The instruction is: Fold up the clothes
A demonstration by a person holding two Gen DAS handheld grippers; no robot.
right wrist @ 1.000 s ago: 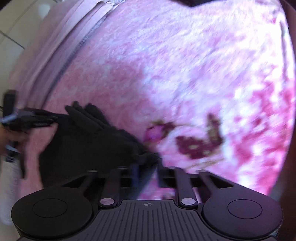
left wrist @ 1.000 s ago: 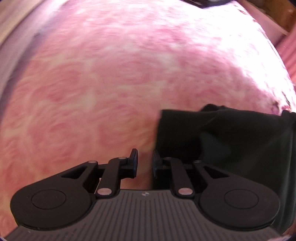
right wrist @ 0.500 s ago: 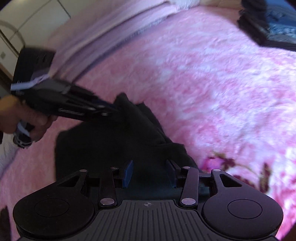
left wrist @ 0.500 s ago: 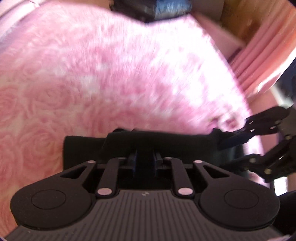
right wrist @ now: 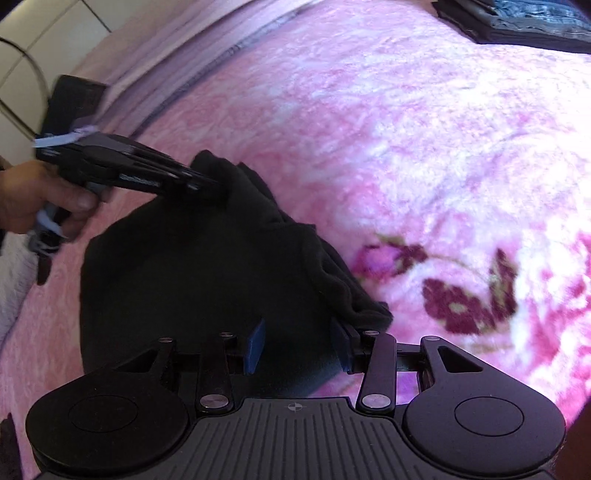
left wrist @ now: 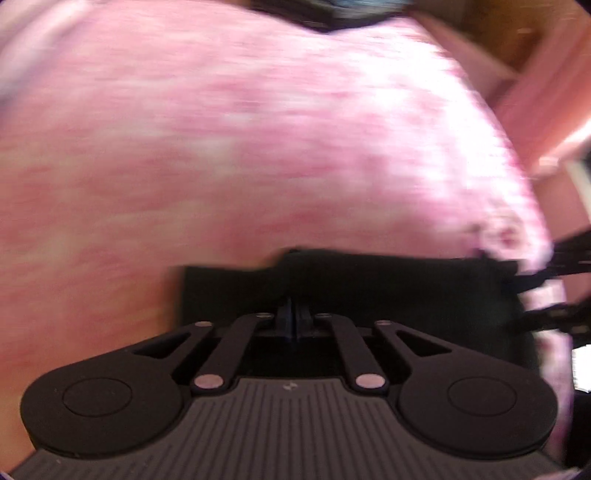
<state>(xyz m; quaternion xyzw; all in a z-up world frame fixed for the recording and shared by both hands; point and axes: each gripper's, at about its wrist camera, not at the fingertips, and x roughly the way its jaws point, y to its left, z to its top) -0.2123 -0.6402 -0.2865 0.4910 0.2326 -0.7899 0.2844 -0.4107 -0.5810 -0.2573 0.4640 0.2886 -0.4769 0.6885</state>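
A black garment (right wrist: 207, 280) lies bunched on a pink fluffy blanket (right wrist: 406, 129). In the left wrist view it is a dark folded slab (left wrist: 369, 288) just ahead of my left gripper (left wrist: 293, 317), whose fingers are shut on its near edge. From the right wrist view the left gripper (right wrist: 207, 182) pinches the garment's far corner, held by a hand. My right gripper (right wrist: 297, 345) is open with its blue pads on either side of the garment's near fold. The right gripper shows at the right edge of the left wrist view (left wrist: 546, 291).
A stack of folded dark and blue clothes (right wrist: 524, 20) lies at the far end of the blanket, also seen blurred in the left wrist view (left wrist: 332, 11). A dark floral pattern (right wrist: 461, 295) marks the blanket on the right. The bed edge (right wrist: 166, 74) runs along the left.
My left gripper moved onto the garment's edge and shut on it. My right gripper, shut on the cloth a second ago, has opened wide. The left view is motion-blurred.
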